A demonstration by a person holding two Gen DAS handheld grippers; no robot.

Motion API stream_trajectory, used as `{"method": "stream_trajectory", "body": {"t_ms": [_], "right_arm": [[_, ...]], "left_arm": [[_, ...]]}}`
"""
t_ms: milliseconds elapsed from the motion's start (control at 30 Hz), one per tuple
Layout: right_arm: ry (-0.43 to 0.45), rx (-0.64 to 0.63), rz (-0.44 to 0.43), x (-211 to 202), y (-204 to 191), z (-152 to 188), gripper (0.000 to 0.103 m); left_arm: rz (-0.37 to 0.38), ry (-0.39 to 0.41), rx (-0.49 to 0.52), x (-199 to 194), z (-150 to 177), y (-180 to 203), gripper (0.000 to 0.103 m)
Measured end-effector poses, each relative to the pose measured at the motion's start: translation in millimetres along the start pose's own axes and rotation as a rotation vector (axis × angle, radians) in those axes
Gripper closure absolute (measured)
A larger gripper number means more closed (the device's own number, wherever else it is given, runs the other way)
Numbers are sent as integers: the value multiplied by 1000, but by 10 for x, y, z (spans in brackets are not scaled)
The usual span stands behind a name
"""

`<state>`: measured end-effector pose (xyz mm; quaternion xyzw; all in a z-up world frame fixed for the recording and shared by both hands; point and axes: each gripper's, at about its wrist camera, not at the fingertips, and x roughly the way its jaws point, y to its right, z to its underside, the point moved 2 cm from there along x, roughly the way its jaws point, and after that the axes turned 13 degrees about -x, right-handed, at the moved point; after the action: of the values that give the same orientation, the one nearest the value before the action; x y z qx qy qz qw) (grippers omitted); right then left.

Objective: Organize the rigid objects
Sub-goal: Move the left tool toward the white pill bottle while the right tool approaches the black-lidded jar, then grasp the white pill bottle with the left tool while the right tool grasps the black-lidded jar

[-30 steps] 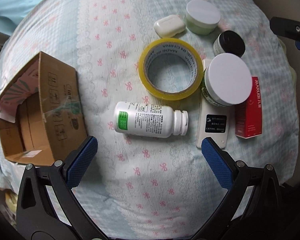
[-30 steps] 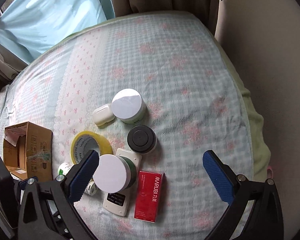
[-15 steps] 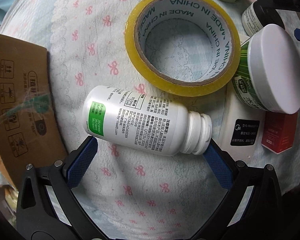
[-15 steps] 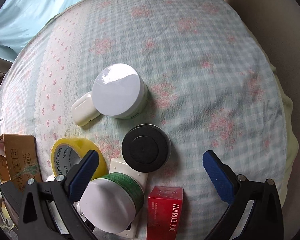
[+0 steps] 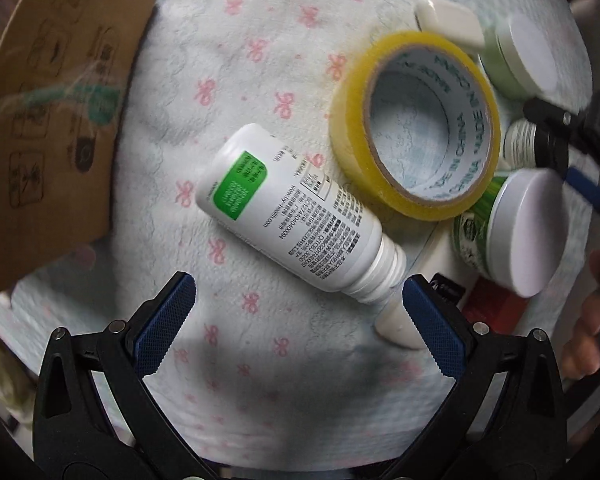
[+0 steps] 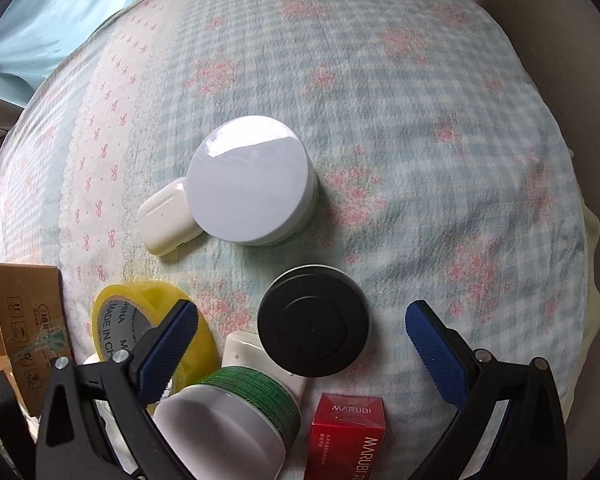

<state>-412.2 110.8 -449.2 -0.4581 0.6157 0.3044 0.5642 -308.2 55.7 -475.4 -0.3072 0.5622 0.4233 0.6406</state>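
The bottle (image 5: 296, 212) lies on its side on the quilt (image 5: 260, 60), between the box (image 5: 52, 92) and the tape (image 5: 416, 124), its cap end pointing toward the right pad of the left gripper (image 5: 298, 308). This gripper hangs just in front of the bottle with its jaws wide apart and nothing between them. The likely step is to grasp the bottle, and to do it well the person should probably turn the wrist so that the pads close across the round body and not along the slanted length, because the smooth white plastic could roll or slip on the soft cloth. The bottle is a hard cylinder with a ribbed neck and a glossy printed label. Beside the bottle, the tape is a stiff yellow ring, and a green jar (image 5: 508, 228) with a flat white lid stands beyond the tape. The box is of rough brown cardboard. The right gripper (image 6: 302, 340) is also open and empty, poised over a black-lidded jar (image 6: 314, 322).
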Motion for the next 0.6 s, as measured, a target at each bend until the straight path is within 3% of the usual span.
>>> {"method": "stream_trajectory", "body": {"t_ms": [67,133,433,600], "right_arm": [[1,1,-1,-10,-2,-15,0],[2,-1,-1,-20,-3,-31,0],[7,-39,34,-41,-31,-64,0],[14,-27,65,-52,30,-33,1]], "left_arm": [[55,-12,-121,-55,-44,-99,0],[60,-32,-189,-34,-90,-157,0],[96,-56,-429,132,-44,-400,0],[103,-63,-502,171,0,-469,2]]}}
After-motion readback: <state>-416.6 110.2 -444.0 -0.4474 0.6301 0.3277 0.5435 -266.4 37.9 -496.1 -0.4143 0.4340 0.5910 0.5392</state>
